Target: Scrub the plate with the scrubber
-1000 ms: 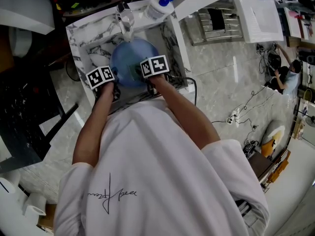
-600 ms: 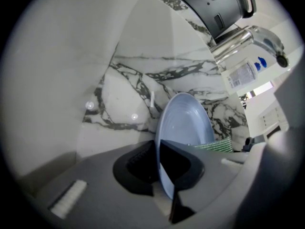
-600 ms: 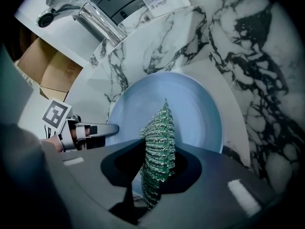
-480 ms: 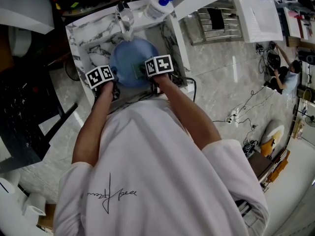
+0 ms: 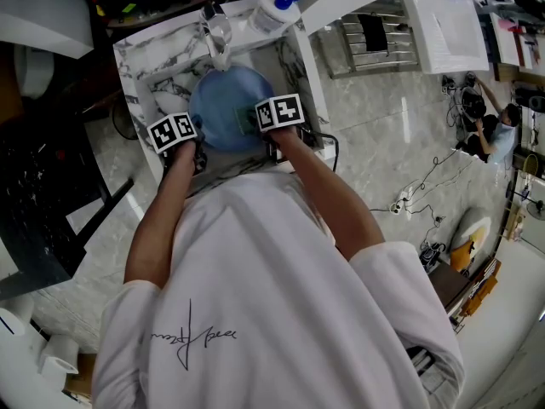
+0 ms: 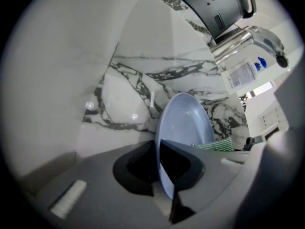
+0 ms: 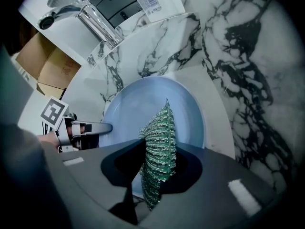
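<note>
A blue plate stands tilted in the marble sink. My left gripper is shut on its near rim and holds it on edge; the left gripper view shows the plate rising between the jaws. My right gripper is shut on a green mesh scrubber, which rests against the plate's inner face near its right half. In the head view the left gripper is at the plate's left edge and the right gripper is over its right side. The left gripper also shows in the right gripper view.
A chrome faucet reaches over the back of the sink, with a white soap bottle with a blue cap beside it. Marble walls close in the sink on all sides. A metal rack and cables lie on the floor to the right.
My right gripper has slid the scrubber a little to the right across the plate. The left gripper and the plate have stayed still.
</note>
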Tool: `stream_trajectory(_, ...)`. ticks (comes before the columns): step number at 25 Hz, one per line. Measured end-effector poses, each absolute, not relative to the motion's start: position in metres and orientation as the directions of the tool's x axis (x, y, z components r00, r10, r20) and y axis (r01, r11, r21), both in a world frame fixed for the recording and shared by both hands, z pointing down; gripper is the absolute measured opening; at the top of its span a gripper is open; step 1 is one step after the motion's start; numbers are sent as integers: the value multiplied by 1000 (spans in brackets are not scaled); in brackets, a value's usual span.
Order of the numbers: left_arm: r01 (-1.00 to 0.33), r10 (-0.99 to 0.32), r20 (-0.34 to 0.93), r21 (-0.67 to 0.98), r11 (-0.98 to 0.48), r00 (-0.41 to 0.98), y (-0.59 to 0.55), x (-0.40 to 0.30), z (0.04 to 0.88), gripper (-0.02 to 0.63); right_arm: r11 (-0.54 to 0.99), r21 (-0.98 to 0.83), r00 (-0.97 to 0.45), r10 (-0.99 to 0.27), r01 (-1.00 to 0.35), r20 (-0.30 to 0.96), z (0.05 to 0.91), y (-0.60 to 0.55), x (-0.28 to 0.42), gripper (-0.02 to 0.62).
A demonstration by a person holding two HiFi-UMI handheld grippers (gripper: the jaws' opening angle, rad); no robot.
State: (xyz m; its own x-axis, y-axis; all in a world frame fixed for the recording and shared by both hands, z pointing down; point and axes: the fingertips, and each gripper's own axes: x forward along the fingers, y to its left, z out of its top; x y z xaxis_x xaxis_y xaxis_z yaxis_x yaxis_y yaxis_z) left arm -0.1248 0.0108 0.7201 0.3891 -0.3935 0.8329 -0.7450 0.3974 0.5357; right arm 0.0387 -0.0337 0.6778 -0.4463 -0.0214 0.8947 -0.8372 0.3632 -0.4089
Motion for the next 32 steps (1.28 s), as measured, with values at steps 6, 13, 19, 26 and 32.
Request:
stream_trajectory(6,-744,-392,833,536,399,390,11,-125,721,83,370,-393,-434,-31,-842,900,678,-38,47,69)
stream_trajectory(13,-744,-394,832,537,397,390,10,-125,721,83,387,-360,-408,-45,-849,912,678,-42,55,69)
stream_trajectory(19,-741,-394,832,539,401,392,11,-125,721,83,410,-323,-377,-56,-853,924,677,-47,63,69)
stream_trajectory(26,-759,-388,840,522,389,379,13,-125,720,83,437,-248,-322,-103,-864,941,673,-57,80,67)
stream_trajectory(32,-774,-395,837,521,360,379,12,-125,721,83,425,-218,-304,-145,-879,942,670,-63,90,69)
